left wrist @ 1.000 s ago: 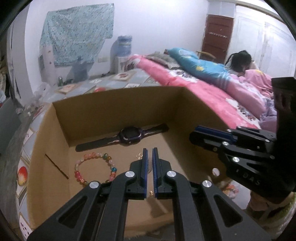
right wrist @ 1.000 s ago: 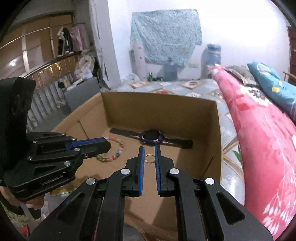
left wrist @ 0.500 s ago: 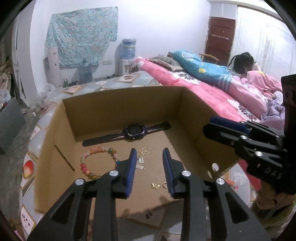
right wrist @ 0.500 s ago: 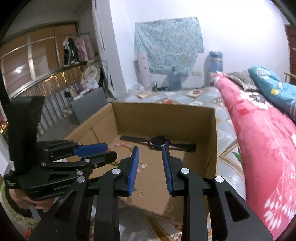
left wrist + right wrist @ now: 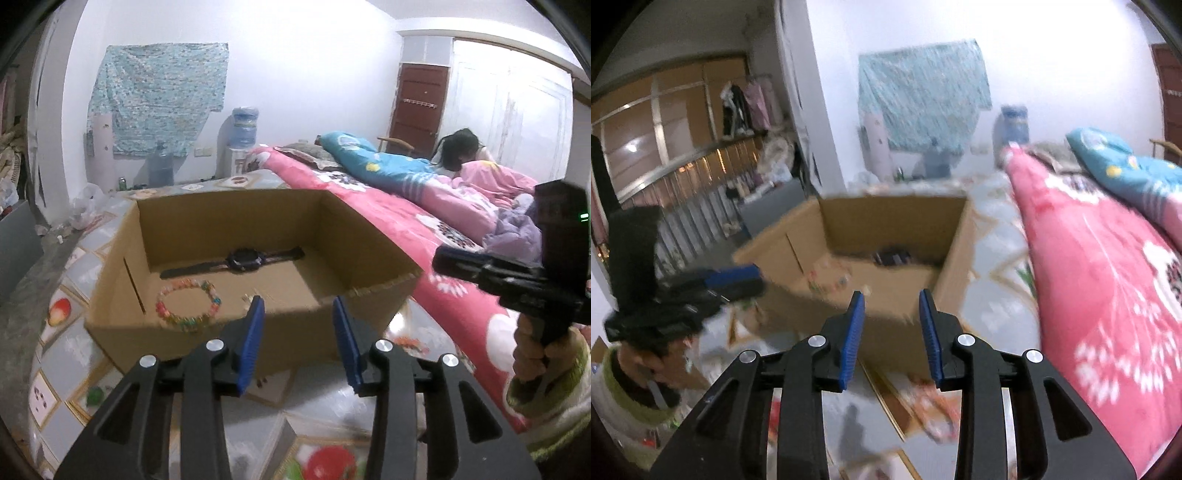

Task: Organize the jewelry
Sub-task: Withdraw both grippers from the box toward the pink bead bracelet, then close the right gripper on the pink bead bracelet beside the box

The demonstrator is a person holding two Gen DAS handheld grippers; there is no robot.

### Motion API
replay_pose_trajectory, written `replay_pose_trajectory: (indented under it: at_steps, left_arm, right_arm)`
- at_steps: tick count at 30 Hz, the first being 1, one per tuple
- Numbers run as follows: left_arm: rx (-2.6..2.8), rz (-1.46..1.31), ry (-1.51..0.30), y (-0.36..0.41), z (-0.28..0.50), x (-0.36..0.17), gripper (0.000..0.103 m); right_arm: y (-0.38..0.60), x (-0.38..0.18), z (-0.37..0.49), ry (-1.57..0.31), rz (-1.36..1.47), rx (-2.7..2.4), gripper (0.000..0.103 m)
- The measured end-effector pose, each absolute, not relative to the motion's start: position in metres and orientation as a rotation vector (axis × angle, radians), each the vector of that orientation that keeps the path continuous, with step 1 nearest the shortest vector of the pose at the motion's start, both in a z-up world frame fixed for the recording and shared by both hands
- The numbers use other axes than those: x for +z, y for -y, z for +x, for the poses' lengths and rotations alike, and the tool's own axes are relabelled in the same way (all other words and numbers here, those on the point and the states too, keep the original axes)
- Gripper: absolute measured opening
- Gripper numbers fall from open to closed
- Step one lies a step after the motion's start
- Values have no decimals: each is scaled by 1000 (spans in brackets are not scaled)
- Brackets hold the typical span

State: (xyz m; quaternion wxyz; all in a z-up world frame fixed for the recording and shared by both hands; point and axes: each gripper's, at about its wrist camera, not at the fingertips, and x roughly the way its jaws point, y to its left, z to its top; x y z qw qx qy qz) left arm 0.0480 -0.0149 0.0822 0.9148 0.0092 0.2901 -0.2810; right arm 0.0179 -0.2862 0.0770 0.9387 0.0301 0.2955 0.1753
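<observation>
I've got both tools hovering outside the box (image 5: 122,325), short of its near wall. Left hand-held gripper (image 5: 297,339): jaws spread wide, nothing between them. Right hand-held gripper (image 5: 891,332): same, wide apart and empty; its view is motion-blurred. Box sits on the patterned floor beside the pink bed (image 5: 388,210). Inside: watch (image 5: 243,258) lying flat by the far wall, bead bracelet (image 5: 188,304) nearer left, small gold bits (image 5: 246,296) just right of it.
</observation>
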Motion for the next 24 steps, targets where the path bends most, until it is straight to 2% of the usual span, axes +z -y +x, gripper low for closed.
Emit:
replay_pose_trajectory:
  at_steps: [6,16,21,24]
  left_arm:
    - [-606,16,-663,23,26,51,38]
    - [-648,114,-736,68,7,8,38]
    - [-707,180,-709,89,6,4,35]
    - [-735,207,-710,98,11,0,29]
  right_arm:
    - [279,26,14,-797,-20,357,30]
    - [254,-8,15,-860,-185,292,29]
    - [257,-22,20,-906,-199,264,23]
    - [266,-22,22,-910,-163,255,10]
